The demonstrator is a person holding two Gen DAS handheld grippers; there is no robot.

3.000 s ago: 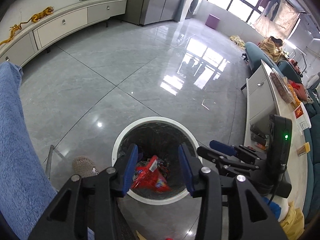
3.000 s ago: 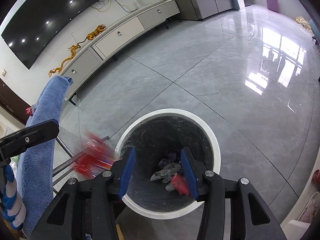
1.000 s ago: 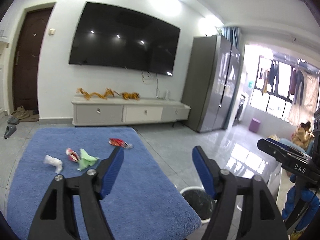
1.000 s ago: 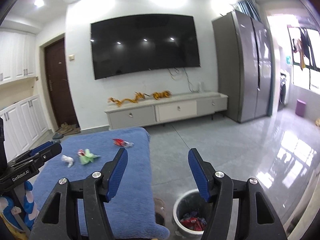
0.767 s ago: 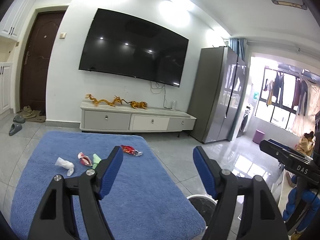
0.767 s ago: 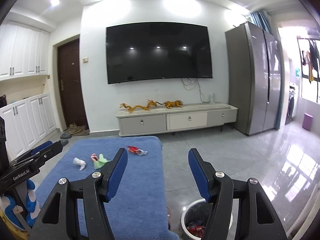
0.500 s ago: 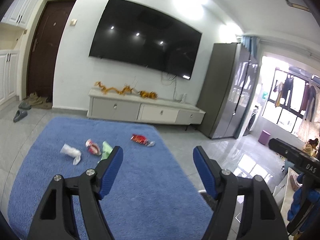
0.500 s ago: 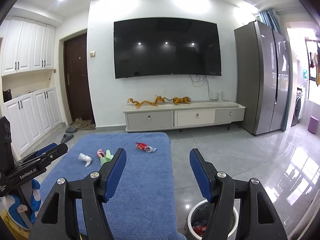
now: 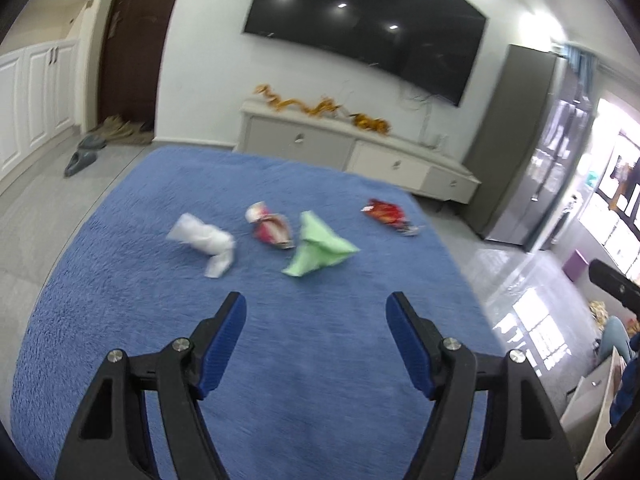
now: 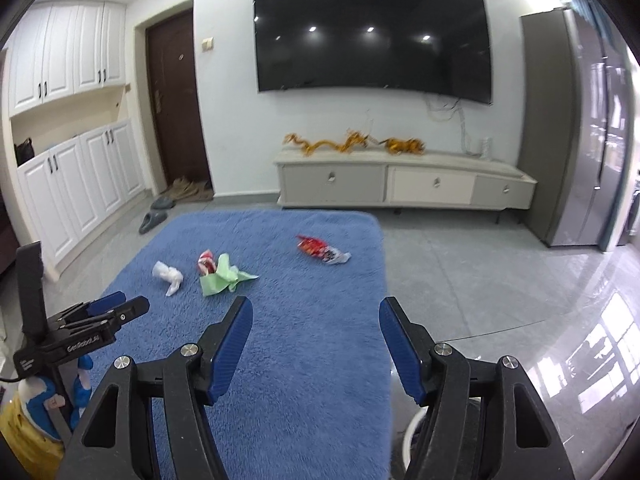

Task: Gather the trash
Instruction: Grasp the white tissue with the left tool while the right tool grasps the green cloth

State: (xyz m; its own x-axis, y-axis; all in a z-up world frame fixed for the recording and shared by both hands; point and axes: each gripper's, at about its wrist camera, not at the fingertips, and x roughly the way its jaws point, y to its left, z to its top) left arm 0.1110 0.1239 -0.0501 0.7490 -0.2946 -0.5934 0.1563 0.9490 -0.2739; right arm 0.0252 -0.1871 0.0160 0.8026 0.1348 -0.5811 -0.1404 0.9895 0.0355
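Observation:
Several pieces of trash lie on a blue towel-covered table (image 9: 120, 304): a white crumpled tissue (image 9: 204, 240), a red-and-white wrapper (image 9: 270, 226), a green crumpled paper (image 9: 318, 246) and a red snack wrapper (image 9: 386, 212). They also show in the right wrist view: the tissue (image 10: 168, 274), the red-and-white wrapper (image 10: 207, 262), the green paper (image 10: 222, 276) and the red snack wrapper (image 10: 320, 250). My left gripper (image 9: 316, 312) is open and empty, above the towel just short of the green paper. My right gripper (image 10: 316, 316) is open and empty, further back. The left gripper (image 10: 120, 308) shows at the left of the right wrist view.
A white bin rim (image 10: 410, 432) peeks out below the table's right edge. A TV cabinet (image 10: 400, 186) with gold dragon figures, a wall TV (image 10: 372, 36), a grey fridge (image 10: 568, 128) and slippers (image 10: 154, 220) by the door stand beyond on the tiled floor.
Both grippers have swung up from over the bin to face the table. The left gripper has moved closer to the trash pieces and tilted down. Both stay open and empty.

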